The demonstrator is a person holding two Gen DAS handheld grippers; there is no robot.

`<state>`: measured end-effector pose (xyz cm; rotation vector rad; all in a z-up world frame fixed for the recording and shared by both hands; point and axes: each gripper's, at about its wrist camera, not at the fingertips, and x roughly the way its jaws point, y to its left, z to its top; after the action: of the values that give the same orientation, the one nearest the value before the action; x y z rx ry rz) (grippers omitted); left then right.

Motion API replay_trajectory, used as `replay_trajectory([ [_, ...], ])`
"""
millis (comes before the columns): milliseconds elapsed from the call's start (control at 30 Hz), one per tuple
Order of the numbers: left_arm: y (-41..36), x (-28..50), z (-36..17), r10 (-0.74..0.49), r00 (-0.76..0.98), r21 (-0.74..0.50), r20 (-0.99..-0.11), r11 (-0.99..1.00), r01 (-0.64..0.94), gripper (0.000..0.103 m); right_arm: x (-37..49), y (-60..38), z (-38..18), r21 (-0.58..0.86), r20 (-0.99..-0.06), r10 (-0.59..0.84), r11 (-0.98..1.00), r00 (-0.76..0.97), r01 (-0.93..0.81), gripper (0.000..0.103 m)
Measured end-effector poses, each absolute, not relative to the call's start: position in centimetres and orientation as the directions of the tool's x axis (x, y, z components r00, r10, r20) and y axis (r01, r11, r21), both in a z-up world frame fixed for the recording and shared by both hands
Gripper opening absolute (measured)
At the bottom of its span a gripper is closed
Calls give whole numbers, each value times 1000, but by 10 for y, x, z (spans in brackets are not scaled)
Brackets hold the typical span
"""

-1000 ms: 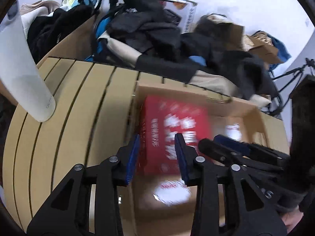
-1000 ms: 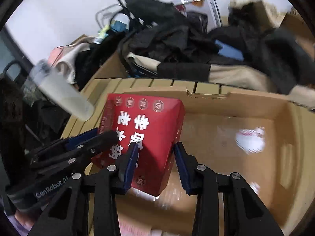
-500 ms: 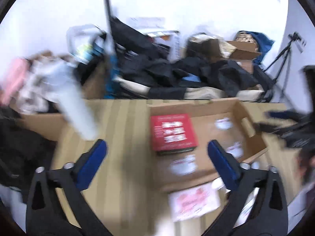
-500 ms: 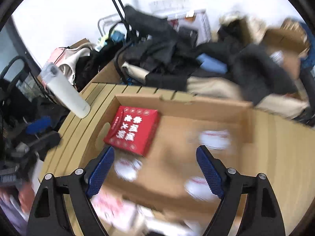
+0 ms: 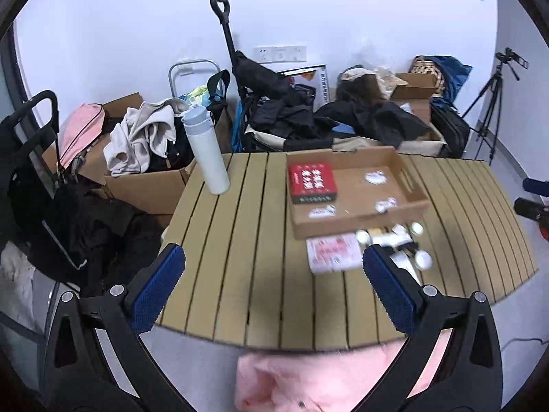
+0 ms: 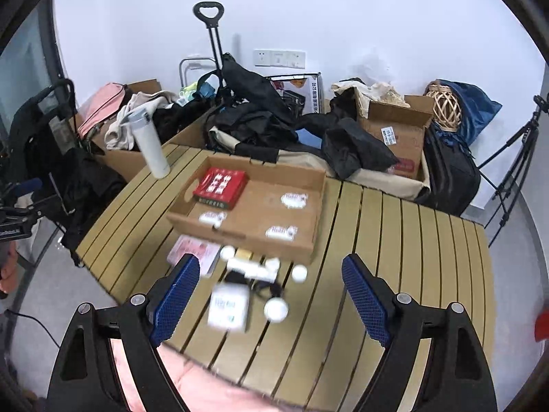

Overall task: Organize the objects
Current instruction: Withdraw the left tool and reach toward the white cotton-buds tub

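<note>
Left gripper [image 5: 273, 286]: jaws spread wide, nothing held between the blue pads; positioned above the near edge of the slatted table [image 5: 240, 240]. Right gripper [image 6: 271, 297]: jaws likewise wide apart and empty, held over the table's near side.

Cardboard tray [image 5: 357, 221]: laid flat on the table, toward its far side. Red box [image 5: 311, 182]: set inside the tray, in its far left corner, white characters on the lid. Several small white packets [image 6: 294, 200] are scattered over the tray floor.

Loose items outside the tray, just beside its near wall: pink packet [image 5: 334, 252], white carton [image 6: 229, 306], small white round jars [image 6: 276, 309], and a dark item that cannot be identified through blur.

White bottle [image 5: 206, 151]: standing upright at the table's far left corner, well apart from the tray.

Pink garment [image 5: 308, 377]: seen at the bottom edge, below the grippers.
</note>
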<state>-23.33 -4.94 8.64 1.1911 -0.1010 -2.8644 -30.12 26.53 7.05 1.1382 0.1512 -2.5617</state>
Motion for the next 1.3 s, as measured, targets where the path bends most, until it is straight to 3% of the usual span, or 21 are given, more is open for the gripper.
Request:
replay_trajectory([
  [267,-37,-101,53,-42,-765,50,-642,-999,13,103,-160,249,54,-4,-642,-319,-908,-697,419,88],
  [500,-26,-39,20,35,-750,-5,-661,-999,-42,103,-64,242,1,121,-632,-370,-915,-680,385,88],
  [700,-26,-43,12,58,-734,-45,-676,-998,-38,103,-57,231,-14,78,-665,-304,-937,-682,342,88],
  [1000,-34,-62,-14,69,-702,-86,-709,-996,-12,103,-68,233,-29,121,-673,-331,-932,-662,343,88],
  [1200,-7,-147,-45,203,-653,-124,-730,-978,-166,102,-117,238,-61,252,-678,-399,-915,-617,315,87],
  [1300,20,-206,-57,279,-629,-123,-726,-952,-280,91,-157,244,-79,328,-670,-418,-908,-614,259,85],
])
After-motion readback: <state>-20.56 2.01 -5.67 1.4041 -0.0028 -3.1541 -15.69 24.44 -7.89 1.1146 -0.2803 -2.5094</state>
